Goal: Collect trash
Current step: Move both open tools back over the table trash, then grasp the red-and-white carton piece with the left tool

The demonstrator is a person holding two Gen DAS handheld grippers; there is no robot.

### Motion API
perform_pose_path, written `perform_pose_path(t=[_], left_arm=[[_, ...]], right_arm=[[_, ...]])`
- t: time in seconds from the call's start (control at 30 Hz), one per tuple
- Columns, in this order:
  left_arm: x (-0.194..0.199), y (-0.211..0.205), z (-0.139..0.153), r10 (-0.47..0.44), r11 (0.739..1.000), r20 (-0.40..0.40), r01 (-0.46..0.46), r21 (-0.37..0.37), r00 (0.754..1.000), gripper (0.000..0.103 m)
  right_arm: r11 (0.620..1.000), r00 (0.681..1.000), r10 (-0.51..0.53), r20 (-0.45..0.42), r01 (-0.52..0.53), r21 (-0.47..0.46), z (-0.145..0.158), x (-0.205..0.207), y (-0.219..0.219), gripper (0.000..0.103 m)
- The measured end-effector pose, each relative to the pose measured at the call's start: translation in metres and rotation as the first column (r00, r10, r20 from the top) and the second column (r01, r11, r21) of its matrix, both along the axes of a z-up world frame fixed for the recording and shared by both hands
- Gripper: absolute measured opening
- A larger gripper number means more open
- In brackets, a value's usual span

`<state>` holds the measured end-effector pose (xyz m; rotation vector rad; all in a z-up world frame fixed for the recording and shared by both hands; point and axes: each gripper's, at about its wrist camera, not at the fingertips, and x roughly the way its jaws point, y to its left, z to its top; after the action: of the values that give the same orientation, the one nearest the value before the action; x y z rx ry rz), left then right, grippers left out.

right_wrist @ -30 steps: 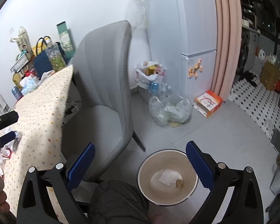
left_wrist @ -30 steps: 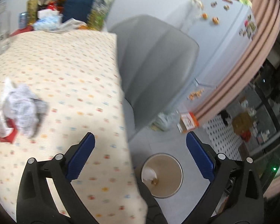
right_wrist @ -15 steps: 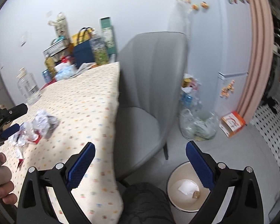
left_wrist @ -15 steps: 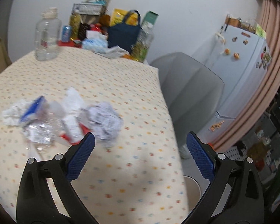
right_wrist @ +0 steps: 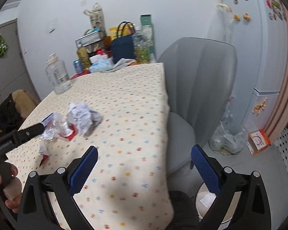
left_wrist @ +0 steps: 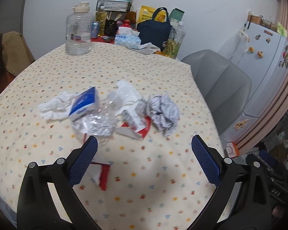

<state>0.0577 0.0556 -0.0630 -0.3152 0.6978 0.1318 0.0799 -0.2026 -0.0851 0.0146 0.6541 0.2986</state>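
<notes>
I have the left gripper (left_wrist: 142, 147) spread wide and empty, aimed over the table (left_wrist: 147, 71) at the litter heaped mid-cloth, so one reach forward should meet it. The crumpled printed paper (left_wrist: 164, 110) lies at the heap's right end, nearest the table's right edge; a crushed clear plastic bottle (left_wrist: 98, 122) and a torn red-and-white wrapper (left_wrist: 136, 123) touch it, white tissue (left_wrist: 53, 107) lies farther left, and a red scrap (left_wrist: 100, 175) sits apart near the front edge. My right gripper (right_wrist: 144, 159) is likewise wide apart, holding nothing, hanging over the front right corner because the bin (right_wrist: 203, 201) stands on the floor below it, ready for drops.
</notes>
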Motion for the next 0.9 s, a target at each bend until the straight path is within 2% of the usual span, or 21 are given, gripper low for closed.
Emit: perform_pose_path(t=[0.23, 0.4, 0.57, 0.8, 0.87, 0.9], left_arm=[[-0.015, 0.025, -0.017, 0.036, 0.999, -0.058, -0.034, 0.037, 0.998, 0.097], [-0.021, 0.039, -0.022, 0.010, 0.998, -0.086, -0.004, 0.067, 0.996, 0.097], [-0.022, 0.054, -0.030, -0.016, 0.999, -0.115, 0.020, 0.035, 0.993, 0.097], [-0.012, 0.050, -0.043, -0.054, 0.996, -0.175, 0.065, 0.053, 0.983, 0.096], [-0.009, 0.045, -0.047, -0.069, 0.994, -0.192, 0.084, 0.072, 0.979, 0.093], [-0.006, 0.043, -0.049, -0.079, 0.991, -0.205, 0.098, 0.087, 0.976, 0.086]], right_arm=[[0.998, 0.998, 0.058, -0.014, -0.058, 0.003, -0.004, 0.001, 0.024, 0.095], [0.996, 0.996, 0.084, -0.024, -0.084, 0.001, -0.007, 0.002, 0.033, 0.095], [0.995, 0.994, 0.101, -0.039, -0.101, -0.003, -0.012, 0.004, 0.042, 0.095], [0.993, 0.991, 0.122, -0.055, -0.122, -0.004, -0.018, 0.005, 0.050, 0.095], [0.992, 0.991, 0.122, -0.061, -0.122, -0.008, -0.021, 0.006, 0.050, 0.095], [0.993, 0.991, 0.119, -0.066, -0.120, -0.008, -0.022, 0.007, 0.049, 0.095]])
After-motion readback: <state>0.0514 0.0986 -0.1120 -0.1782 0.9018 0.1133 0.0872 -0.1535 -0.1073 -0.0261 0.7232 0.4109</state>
